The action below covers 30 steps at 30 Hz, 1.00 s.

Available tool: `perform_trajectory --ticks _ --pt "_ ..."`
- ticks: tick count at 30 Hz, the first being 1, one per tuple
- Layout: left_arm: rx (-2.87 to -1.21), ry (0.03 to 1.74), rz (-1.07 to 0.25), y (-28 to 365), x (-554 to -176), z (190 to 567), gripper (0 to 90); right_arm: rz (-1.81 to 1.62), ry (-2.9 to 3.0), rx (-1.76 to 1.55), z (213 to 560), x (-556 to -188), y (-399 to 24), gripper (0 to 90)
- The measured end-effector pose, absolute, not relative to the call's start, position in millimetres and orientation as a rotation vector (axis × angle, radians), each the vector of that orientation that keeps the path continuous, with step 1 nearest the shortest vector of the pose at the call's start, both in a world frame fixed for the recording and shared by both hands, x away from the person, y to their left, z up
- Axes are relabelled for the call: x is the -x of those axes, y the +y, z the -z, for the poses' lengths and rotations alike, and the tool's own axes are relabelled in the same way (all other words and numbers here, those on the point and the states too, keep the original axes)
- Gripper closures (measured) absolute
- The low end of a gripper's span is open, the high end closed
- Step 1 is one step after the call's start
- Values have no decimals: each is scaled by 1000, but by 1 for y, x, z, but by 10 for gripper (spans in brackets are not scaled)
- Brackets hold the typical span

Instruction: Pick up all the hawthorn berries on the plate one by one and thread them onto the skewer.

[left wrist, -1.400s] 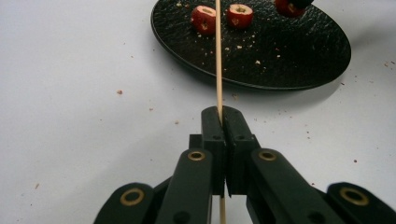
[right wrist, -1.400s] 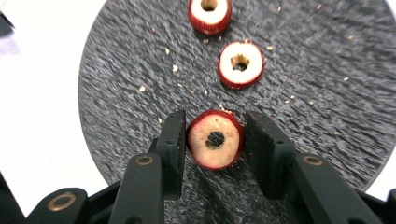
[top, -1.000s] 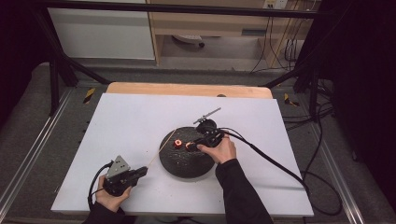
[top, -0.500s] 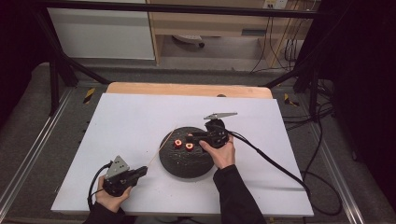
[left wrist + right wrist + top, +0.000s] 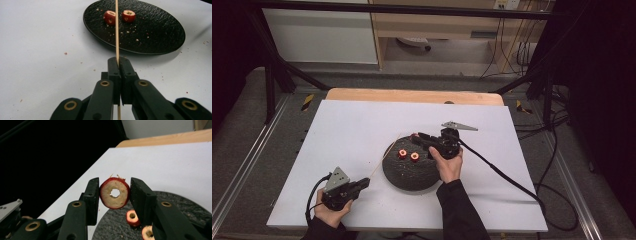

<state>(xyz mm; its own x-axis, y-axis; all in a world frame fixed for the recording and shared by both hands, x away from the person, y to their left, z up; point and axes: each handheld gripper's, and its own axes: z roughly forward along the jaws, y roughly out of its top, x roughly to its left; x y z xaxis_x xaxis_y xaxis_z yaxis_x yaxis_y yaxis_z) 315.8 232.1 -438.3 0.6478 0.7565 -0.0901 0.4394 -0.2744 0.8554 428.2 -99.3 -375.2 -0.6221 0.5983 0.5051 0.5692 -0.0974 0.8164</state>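
Cored red fruit slice [image 5: 114,193] sits clamped by its rim in the right tongs [image 5: 114,195] above the black plate [image 5: 412,172], its hole unobstructed, likely for threading onto the skewer [image 5: 116,30] that the left tongs [image 5: 120,65] pinch tight, aimed at the plate.

A white table top [image 5: 362,125] is set on a wooden board [image 5: 412,96], whose edge is seen along the far side. Grey floor [image 5: 242,125] is seen on both sides, crossed by metal rails [image 5: 242,185]. A white cabinet [image 5: 319,37] and a pale wooden shelf unit [image 5: 437,25] are placed behind the table. Black cables [image 5: 512,50] are hung at the right, where the room is left in darkness.
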Motion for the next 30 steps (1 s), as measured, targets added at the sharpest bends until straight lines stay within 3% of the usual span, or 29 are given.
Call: perform_trajectory --ticks 30 --pt "-1865 925 -408 228 -311 436 881 -2112 1690 -1418 387 -443 -87 609"
